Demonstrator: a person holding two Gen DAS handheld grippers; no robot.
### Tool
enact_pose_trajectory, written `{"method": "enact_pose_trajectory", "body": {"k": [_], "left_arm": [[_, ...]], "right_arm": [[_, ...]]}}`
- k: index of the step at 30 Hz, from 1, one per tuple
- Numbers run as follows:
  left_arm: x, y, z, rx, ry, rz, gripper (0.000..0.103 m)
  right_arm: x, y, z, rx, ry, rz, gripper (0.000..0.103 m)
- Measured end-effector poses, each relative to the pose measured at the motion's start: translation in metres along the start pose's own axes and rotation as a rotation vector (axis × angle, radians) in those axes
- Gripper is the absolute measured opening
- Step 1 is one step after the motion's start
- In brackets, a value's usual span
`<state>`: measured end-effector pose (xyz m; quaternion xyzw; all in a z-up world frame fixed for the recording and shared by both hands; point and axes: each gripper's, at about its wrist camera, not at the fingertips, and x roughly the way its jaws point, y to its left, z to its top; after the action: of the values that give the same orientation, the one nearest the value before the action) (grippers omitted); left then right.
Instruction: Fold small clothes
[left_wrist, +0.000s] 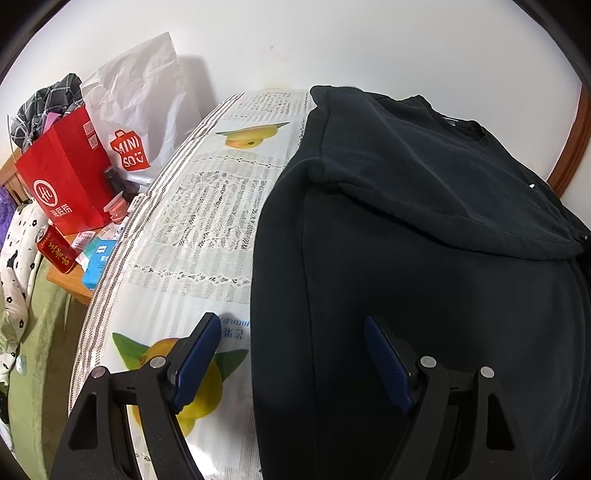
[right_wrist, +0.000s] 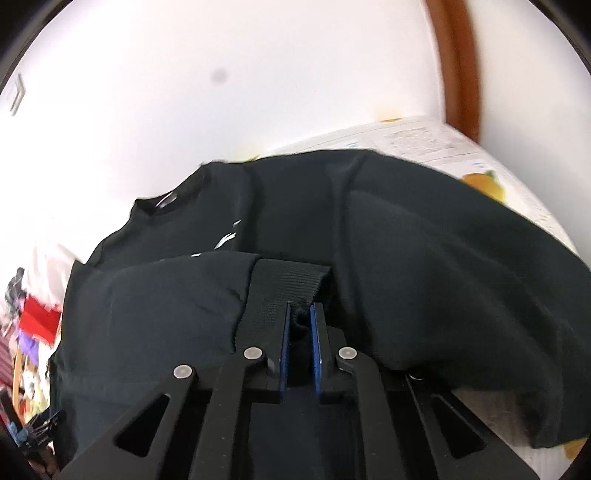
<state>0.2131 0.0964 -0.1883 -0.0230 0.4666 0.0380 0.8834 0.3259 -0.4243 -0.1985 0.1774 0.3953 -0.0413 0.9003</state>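
A black sweatshirt (left_wrist: 424, 266) lies spread on a table under a lemon-print cloth (left_wrist: 207, 221), with one sleeve (left_wrist: 424, 177) folded across its chest. My left gripper (left_wrist: 290, 319) hangs open over the garment's left edge, one blue pad above the cloth and the other above the black fabric, with nothing pinched. In the right wrist view the sweatshirt (right_wrist: 443, 251) fills the frame. My right gripper (right_wrist: 301, 308) is shut on the ribbed cuff (right_wrist: 288, 284) of a sleeve, which bunches between the blue pads.
Left of the table a wooden side table holds a red paper bag (left_wrist: 62, 177), a white Miniso bag (left_wrist: 136, 110), a red can (left_wrist: 55, 249) and a blue box (left_wrist: 98, 266). Green bedding (left_wrist: 40, 350) lies below. A brown wooden frame (left_wrist: 572, 147) stands by the white wall.
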Motion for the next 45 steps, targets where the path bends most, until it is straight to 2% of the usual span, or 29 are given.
{"method": "enact_pose_trajectory", "body": {"k": [2, 5, 9, 11, 15, 18, 22, 26, 29, 31, 34, 40, 45], "left_arm": [[-0.001, 0.0, -0.001, 0.004, 0.001, 0.002, 0.079], [-0.003, 0.0, -0.002, -0.001, 0.003, 0.002, 0.079], [-0.008, 0.003, -0.007, -0.011, 0.008, -0.001, 0.078], [-0.011, 0.005, -0.01, -0.017, 0.013, -0.008, 0.078], [-0.02, 0.006, -0.016, -0.02, 0.012, -0.018, 0.078], [-0.031, 0.007, -0.021, -0.02, 0.002, -0.024, 0.078], [-0.047, 0.003, -0.026, -0.019, -0.007, -0.044, 0.076], [-0.062, -0.006, -0.029, -0.004, -0.039, -0.048, 0.076], [-0.068, -0.015, -0.031, 0.0, -0.051, -0.068, 0.076], [-0.067, -0.023, -0.03, 0.006, -0.042, -0.08, 0.076], [-0.065, -0.037, -0.029, 0.033, -0.032, -0.105, 0.076], [-0.058, -0.058, -0.022, 0.065, -0.015, -0.122, 0.078], [-0.048, -0.063, -0.012, 0.048, 0.01, -0.107, 0.078]], "right_arm": [[0.003, -0.003, -0.004, 0.027, 0.025, 0.014, 0.011], [0.004, -0.003, -0.007, 0.04, 0.091, -0.016, 0.014], [-0.012, 0.006, -0.016, -0.03, 0.107, -0.048, 0.02], [-0.023, 0.013, -0.025, -0.096, 0.109, -0.076, 0.033], [-0.053, 0.02, -0.053, -0.206, 0.101, -0.131, 0.039], [-0.078, 0.015, -0.071, -0.225, 0.086, -0.163, 0.043], [-0.109, -0.002, -0.086, -0.204, 0.065, -0.197, 0.057], [-0.14, -0.033, -0.096, -0.14, 0.021, -0.267, 0.063], [-0.165, -0.07, -0.101, -0.063, -0.031, -0.35, 0.063], [-0.178, -0.09, -0.103, -0.043, -0.041, -0.359, 0.063], [-0.192, -0.123, -0.109, -0.018, -0.047, -0.418, 0.063], [-0.182, -0.176, -0.12, 0.014, 0.025, -0.442, 0.067], [-0.158, -0.193, -0.111, -0.014, 0.049, -0.478, 0.068]]}}
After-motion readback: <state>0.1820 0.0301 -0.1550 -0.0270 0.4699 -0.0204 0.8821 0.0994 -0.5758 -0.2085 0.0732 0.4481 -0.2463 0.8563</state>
